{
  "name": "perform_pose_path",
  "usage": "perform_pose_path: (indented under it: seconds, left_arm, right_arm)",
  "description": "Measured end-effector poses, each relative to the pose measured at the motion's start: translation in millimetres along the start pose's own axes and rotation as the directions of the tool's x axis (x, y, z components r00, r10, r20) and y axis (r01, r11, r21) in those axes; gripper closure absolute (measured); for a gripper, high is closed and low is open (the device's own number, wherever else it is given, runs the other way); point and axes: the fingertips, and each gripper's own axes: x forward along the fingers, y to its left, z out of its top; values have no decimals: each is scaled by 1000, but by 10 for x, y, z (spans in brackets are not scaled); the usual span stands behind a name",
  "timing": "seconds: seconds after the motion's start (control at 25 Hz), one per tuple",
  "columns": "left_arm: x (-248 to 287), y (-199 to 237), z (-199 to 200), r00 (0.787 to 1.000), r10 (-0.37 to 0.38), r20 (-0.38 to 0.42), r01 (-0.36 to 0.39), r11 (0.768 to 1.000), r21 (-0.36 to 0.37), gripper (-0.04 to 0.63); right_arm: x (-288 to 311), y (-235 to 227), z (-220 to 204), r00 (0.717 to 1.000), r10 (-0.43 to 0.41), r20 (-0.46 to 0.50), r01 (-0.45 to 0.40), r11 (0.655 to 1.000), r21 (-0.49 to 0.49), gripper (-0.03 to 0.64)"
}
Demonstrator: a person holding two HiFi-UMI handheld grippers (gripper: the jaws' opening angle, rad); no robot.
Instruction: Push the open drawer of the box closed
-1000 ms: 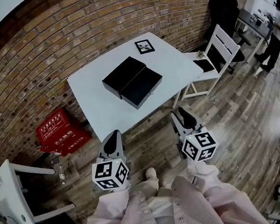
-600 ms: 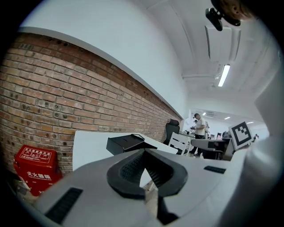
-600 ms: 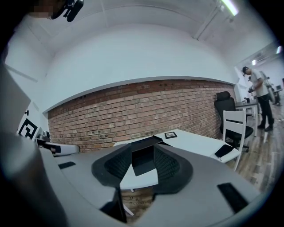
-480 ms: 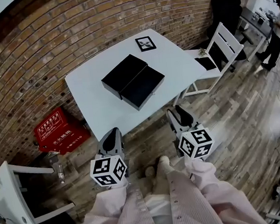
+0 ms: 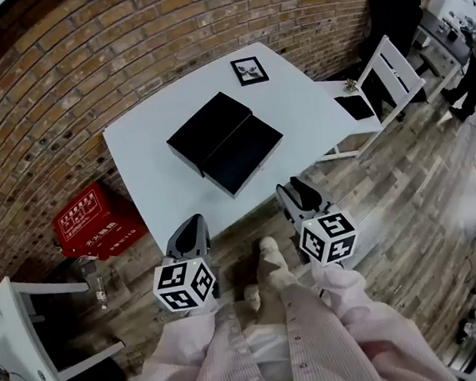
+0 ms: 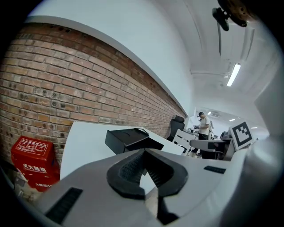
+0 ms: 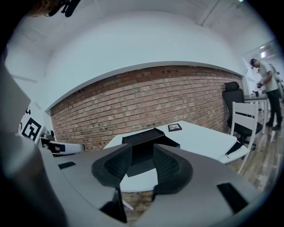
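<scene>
Head view: the black box (image 5: 205, 127) sits mid-surface (image 5: 150, 190) with its drawer (image 5: 245, 153) drawn out toward the near right corner. The box runs diagonally to the surface edge. Both grippers hang over the floor, short of the near edge and well apart from the drawer.

Gripper state:
- Left gripper (image 5: 192, 226): jaws drawn together at the tips, nothing between them.
- Right gripper (image 5: 295, 193): jaws parted with a clear gap, empty. Its own view frames the box in that gap.

Step in hand, as judged: approach, with no contact yet.

Recommended practice:
- The right gripper is the nearer one and already lines up with the drawer front.
- Meet the front panel at its middle and push along the drawer's slide line, not square to the surface edge. An off-centre push would likely skew the drawer in its housing.
- The box looks light and the surface smooth, so the whole box may slide away. Bracing its far end with the left gripper should prevent this.
- Pushing with the jaws brought together would give a firmer contact.

Not determinable:
- The drawer interior reads as plain black, so I cannot tell whether it holds anything.
- Any pull on the front panel is too small to confirm.
- The slide fit inside the box is hidden.
</scene>
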Motion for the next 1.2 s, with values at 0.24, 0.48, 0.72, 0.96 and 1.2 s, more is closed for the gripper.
perform_pose_path:
  seconds: [0.24, 0.48, 0.72, 0.96, 1.2]
  left_arm:
    - [399, 48, -148, 997, 39, -65, -43, 997, -58, 600]
    - [704, 160, -284, 989, 96, -116, -108, 989, -103, 600]
    - [872, 239, -409, 977, 145, -156, -169, 974, -148, 600]
    - [968, 324, -534, 963, 198, -184, -234, 952, -199, 600]
    - [1031, 369, -632, 949, 242, -203, -288, 927, -240, 600]
  right_arm:
    - [358, -267, -145, 994, 42, -97, -42, 999, -1, 483]
    - [712, -424, -378, 971, 106, -213, -116, 993, -33, 483]
    - [990, -479, -630, 930, 171, -325, -196, 979, -48, 483]
    - [1152, -492, -857, 880, 226, -419, -272, 961, -53, 483]
    - [1273, -505, -977, 842, 259, -474, -317, 947, -46, 483]
